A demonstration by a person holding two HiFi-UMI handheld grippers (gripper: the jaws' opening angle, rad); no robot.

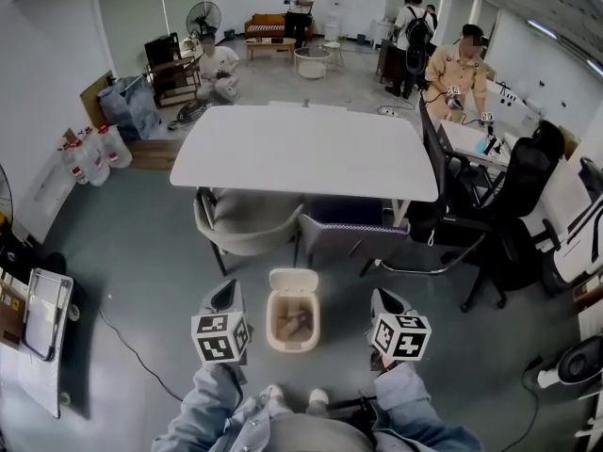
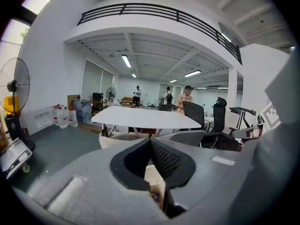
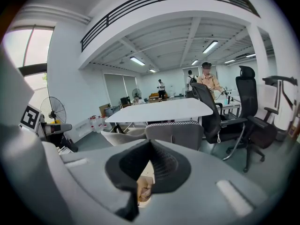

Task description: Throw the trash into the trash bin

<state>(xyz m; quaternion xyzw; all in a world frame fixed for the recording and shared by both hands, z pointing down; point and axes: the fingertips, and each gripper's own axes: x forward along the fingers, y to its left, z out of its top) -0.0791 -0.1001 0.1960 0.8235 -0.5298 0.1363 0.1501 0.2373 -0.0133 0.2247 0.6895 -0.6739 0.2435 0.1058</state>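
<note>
Already inside the trash bin [image 1: 271, 328]: a brownish clump of trash [image 1: 300, 324], lying on the bottom, with the lid [image 1: 293, 281] tipped back at the far side. Stands on the grey floor [image 1: 141, 281] straight ahead of the person's knees, between the two grippers and a little beyond their marker cubes.

Looks, as a judgement, like the throwing itself is done: no loose trash to be seen on the floor near the bin, and none carried. Leaves at most the closing of the lid, or fetching more from somewhere out of view.

Flanked on the left by the left gripper [image 1: 226, 292], held just beside the bin, jaws pressed together at the tips and gripping nothing. Flanked on the right by the right gripper [image 1: 381, 298], likewise closed tip to tip and likewise empty, with only the bin showing through the slot beneath the tips.

Counting outward: one bin, one visible clump of trash, two grippers. Beyond, one white table [image 1: 301, 153], with a beige chair [image 1: 247, 226] and a dark chair [image 1: 350, 226] tucked at its near edge. To the right, two black office chairs [image 1: 513, 205]. Further back, at least five people, well apart from the bin.
</note>
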